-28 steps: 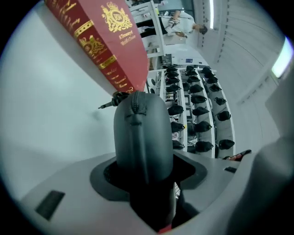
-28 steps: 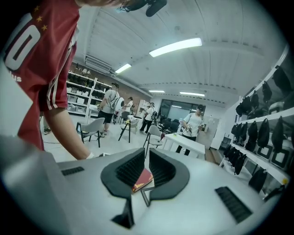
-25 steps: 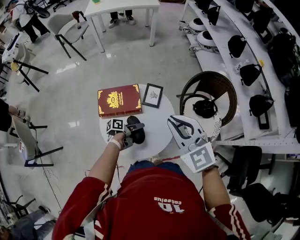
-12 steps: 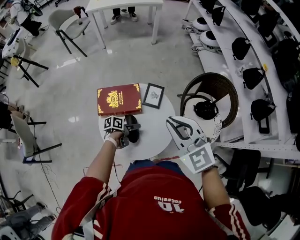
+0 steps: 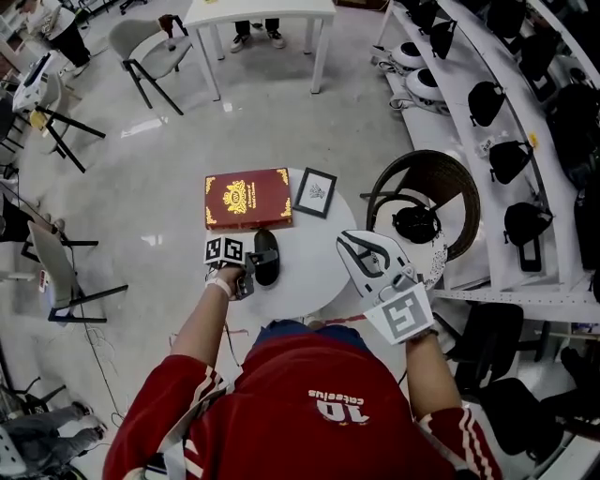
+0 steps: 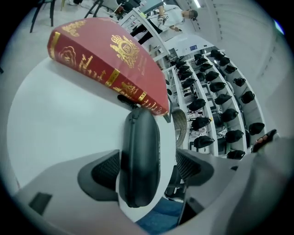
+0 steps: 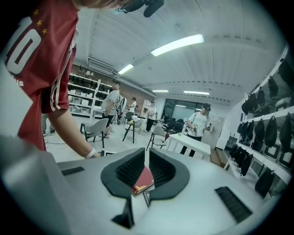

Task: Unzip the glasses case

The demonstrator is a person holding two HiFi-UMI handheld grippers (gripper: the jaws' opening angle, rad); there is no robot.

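The black zipped glasses case (image 5: pixel 266 255) lies on the round white table (image 5: pixel 314 272), its far end near a red book (image 5: pixel 247 198). In the left gripper view the case (image 6: pixel 140 160) runs lengthwise between the jaws of my left gripper (image 6: pixel 147 169). Those jaws have just been opening and now stand wide, with a gap between the right pad (image 6: pixel 190 166) and the case. In the head view the left gripper (image 5: pixel 250 274) sits at the case's near end. My right gripper (image 5: pixel 359 248) hovers above the table's right side, its jaws nearly together with nothing between them (image 7: pixel 147 167).
A small framed picture (image 5: pixel 316 191) lies to the right of the book (image 6: pixel 105 59). A wicker chair (image 5: pixel 424 183) stands right of the table, and shelves of black bags (image 5: pixel 506 150) run along the right wall. Chairs and a white table (image 5: pixel 262 11) stand farther off.
The left gripper's jaws have spread apart around the case, and the gripper has slid toward the case's near end. The right gripper has stayed where it was.
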